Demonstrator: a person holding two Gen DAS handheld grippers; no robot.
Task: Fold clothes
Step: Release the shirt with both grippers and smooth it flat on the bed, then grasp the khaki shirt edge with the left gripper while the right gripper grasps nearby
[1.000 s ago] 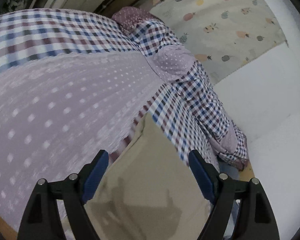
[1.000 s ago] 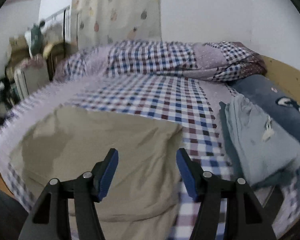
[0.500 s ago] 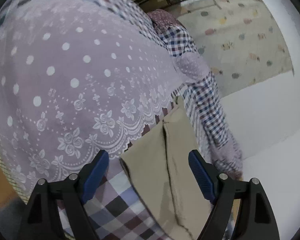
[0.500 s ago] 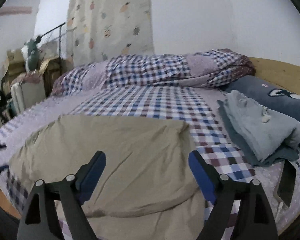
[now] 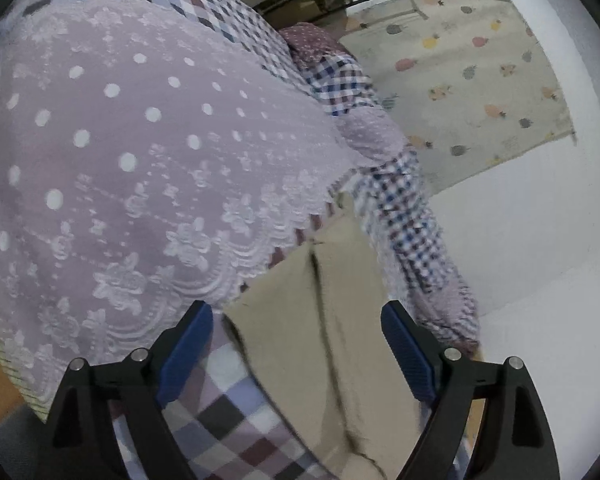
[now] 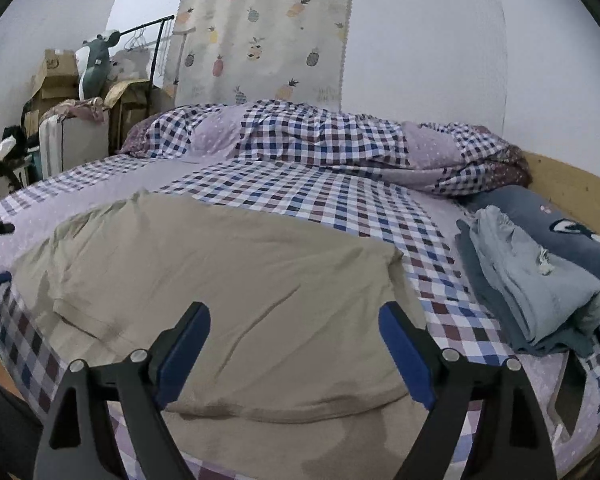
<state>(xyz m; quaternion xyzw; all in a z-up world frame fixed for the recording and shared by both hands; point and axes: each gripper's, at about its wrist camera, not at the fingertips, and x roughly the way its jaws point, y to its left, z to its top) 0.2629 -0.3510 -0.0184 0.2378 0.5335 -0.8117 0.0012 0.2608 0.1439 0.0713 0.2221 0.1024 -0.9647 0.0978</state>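
A beige garment lies folded into a broad, lightly creased rectangle on the near side of a checked bedsheet, open sheet beyond its far edge up to the rumpled duvet. Right of the garment sits a stack of folded blue clothes. The right gripper spreads wide above the garment; the left gripper gapes over its left edge beside lace trim.

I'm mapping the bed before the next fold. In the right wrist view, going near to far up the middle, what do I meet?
Right gripper, open → flat beige garment → blue-and-maroon checked bedsheet → bunched checked duvet → pineapple-print wall hanging.
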